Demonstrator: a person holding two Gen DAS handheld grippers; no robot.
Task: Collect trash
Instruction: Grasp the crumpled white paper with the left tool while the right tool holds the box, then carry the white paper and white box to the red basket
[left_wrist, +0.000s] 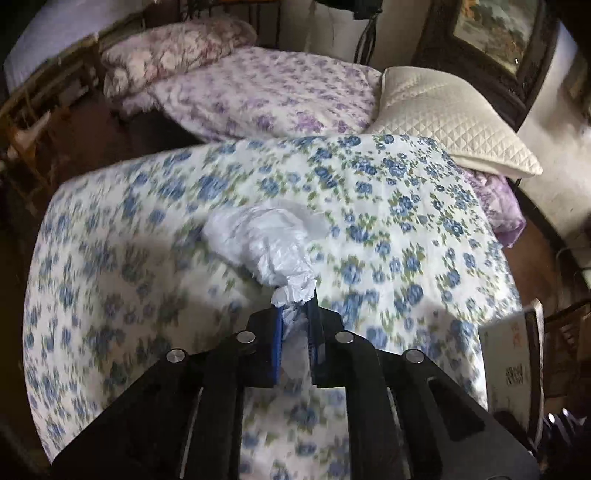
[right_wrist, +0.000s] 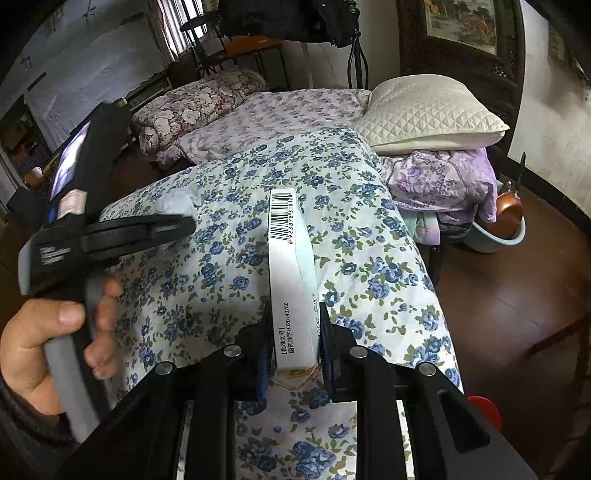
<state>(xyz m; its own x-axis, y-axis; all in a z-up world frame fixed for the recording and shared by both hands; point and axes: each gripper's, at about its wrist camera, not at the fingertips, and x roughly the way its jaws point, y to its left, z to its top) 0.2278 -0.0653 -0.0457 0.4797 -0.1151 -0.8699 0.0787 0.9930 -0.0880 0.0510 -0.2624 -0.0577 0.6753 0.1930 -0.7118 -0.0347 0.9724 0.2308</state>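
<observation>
Left gripper (left_wrist: 295, 314) pinches crumpled plastic bag (left_wrist: 266, 243); right gripper (right_wrist: 295, 332) clamps carton (right_wrist: 290, 273)

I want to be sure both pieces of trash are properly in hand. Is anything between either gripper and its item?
Nothing visible. The left gripper is shut directly on the crumpled white plastic bag, and the right gripper is clamped on the white medicine box, above the blue-flowered quilt.
</observation>
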